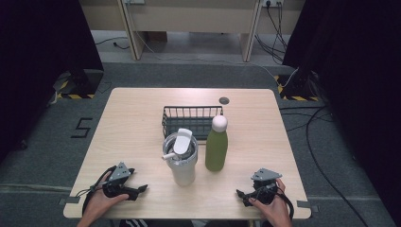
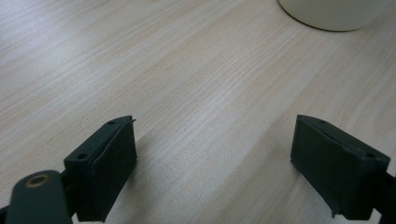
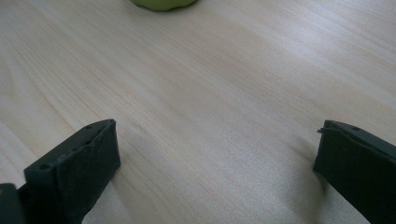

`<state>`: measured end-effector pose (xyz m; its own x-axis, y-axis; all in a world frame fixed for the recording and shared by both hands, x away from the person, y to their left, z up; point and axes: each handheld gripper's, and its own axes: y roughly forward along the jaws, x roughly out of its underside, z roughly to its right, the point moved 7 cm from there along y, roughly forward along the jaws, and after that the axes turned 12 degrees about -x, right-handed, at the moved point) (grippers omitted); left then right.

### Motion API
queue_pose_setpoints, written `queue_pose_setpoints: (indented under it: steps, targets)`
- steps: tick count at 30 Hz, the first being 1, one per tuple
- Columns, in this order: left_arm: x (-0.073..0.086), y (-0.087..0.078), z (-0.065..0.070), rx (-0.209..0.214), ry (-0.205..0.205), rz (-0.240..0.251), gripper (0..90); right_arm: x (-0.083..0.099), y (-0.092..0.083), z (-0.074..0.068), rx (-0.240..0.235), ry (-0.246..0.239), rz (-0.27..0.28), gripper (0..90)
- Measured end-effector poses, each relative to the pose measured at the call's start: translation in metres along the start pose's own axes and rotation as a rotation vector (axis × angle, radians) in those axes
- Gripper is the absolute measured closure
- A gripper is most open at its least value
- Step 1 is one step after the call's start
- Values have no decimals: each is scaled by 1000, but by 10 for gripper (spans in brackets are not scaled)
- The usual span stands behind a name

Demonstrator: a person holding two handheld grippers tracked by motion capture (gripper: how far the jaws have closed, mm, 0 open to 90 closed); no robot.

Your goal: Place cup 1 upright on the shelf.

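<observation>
Both of your tools are at rest low in the frame: left gripper (image 1: pixel 135 190) and right gripper (image 1: pixel 244 195), jaws spread wide, empty. The tumbler (image 1: pixel 181 159) and green bottle (image 1: pixel 216 144) stand centre-frame, before the wire basket (image 1: pixel 191 112). Approach step: advance toward one vessel, jaws level.
</observation>
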<state>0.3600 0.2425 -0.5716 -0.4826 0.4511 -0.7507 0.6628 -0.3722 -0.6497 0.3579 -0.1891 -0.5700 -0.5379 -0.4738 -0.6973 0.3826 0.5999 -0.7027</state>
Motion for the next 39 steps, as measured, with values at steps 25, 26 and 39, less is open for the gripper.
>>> queue_pose_setpoints:
  steps: [25,26,39]
  targets:
    - [-14,-10,10,51,-77,134,150,0,0,0,0,-2,0,3]
    - [-16,-10,13,59,-84,151,150,0,0,0,0,-2,0,3]
    - [-36,-12,43,121,-49,258,149,0,0,0,-1,-1,0,3]
